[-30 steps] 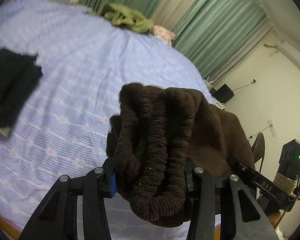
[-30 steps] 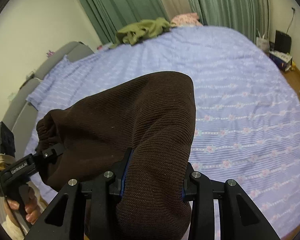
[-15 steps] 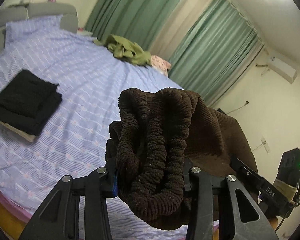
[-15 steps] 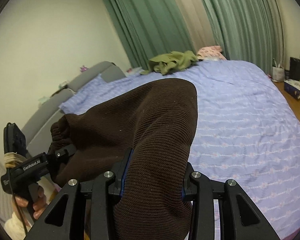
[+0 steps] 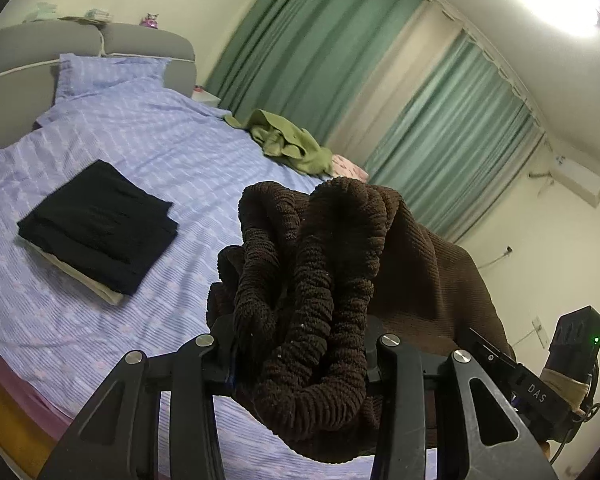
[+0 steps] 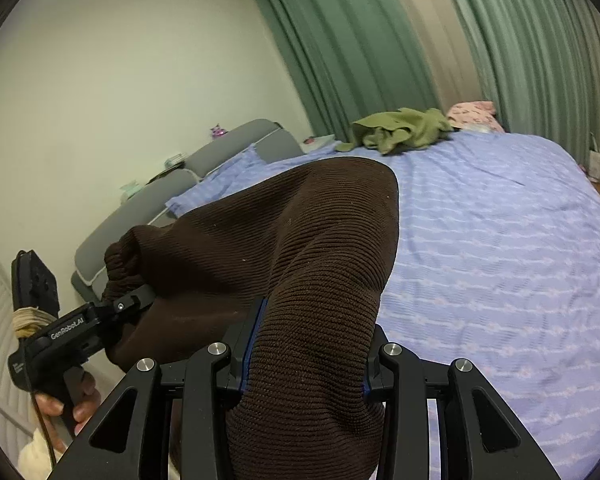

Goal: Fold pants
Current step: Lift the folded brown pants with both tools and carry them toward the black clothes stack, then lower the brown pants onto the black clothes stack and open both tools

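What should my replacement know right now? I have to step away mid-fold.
Left gripper: shut on the brown pants, at the bunched ribbed waistband.
Right gripper: shut on the same pants at another part of the fabric.
The pants hang in the air between the two grippers, above the blue bedsheet.
Done: a folded black garment lies on the bed.
Left: lay the brown pants down and fold them; a crumpled green garment waits by the curtains.

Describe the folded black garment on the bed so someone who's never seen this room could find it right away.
Start at the big bed with the lilac striped sheet and its grey headboard. On the side away from the green curtains lies the folded black garment, stacked on a cream one. Unlike the crumpled olive clothes near the curtains, it is a neat flat rectangle.
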### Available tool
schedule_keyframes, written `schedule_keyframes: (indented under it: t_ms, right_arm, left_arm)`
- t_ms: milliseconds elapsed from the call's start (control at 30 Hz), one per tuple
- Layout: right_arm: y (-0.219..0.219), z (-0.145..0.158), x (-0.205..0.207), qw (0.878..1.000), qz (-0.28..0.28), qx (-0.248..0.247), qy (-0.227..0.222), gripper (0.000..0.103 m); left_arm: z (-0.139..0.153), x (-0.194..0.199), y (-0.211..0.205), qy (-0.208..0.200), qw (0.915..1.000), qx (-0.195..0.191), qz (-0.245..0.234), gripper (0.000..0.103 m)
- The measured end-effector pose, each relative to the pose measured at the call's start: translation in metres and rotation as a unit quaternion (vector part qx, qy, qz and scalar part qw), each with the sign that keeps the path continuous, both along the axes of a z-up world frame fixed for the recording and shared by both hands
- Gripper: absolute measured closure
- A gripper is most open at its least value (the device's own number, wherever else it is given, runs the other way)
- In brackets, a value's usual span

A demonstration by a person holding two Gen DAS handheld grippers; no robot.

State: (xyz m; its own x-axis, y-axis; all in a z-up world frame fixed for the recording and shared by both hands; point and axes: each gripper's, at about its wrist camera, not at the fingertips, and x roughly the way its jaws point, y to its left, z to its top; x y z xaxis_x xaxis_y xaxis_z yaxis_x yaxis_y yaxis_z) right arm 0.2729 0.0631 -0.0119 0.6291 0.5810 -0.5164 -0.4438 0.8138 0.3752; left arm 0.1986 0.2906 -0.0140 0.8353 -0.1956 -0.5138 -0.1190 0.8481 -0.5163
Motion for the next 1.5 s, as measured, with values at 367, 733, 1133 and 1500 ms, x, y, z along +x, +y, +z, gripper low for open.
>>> schedule_keyframes:
  t_ms: [367, 733, 1133, 1500]
  right_arm:
    - [0.162, -0.006, 0.014, 1.000, -0.021, 0.011, 0.014, 0.065]
    - [0.288, -0.006, 0.035, 0.998, -0.063, -0.002, 0.009, 0.065]
    - [0.369, -0.029, 0.132, 0.997, -0.042, -0.027, 0.055, 0.065]
    - [0.427, -0.119, 0.207, 0.988, -0.005, -0.065, 0.139, 0.065]
  left_arm:
    - [0.001, 0.039, 0.170, 0.010, 0.9994, 0.007, -0.032, 0.064]
    - [0.002, 0.094, 0.299, 0.009, 0.9967, 0.009, -0.080, 0.064]
    - [-0.029, 0.174, 0.381, 0.034, 0.9965, 0.015, -0.075, 0.064]
    - [-0.133, 0.238, 0.434, 0.125, 0.9897, -0.001, -0.070, 0.064]
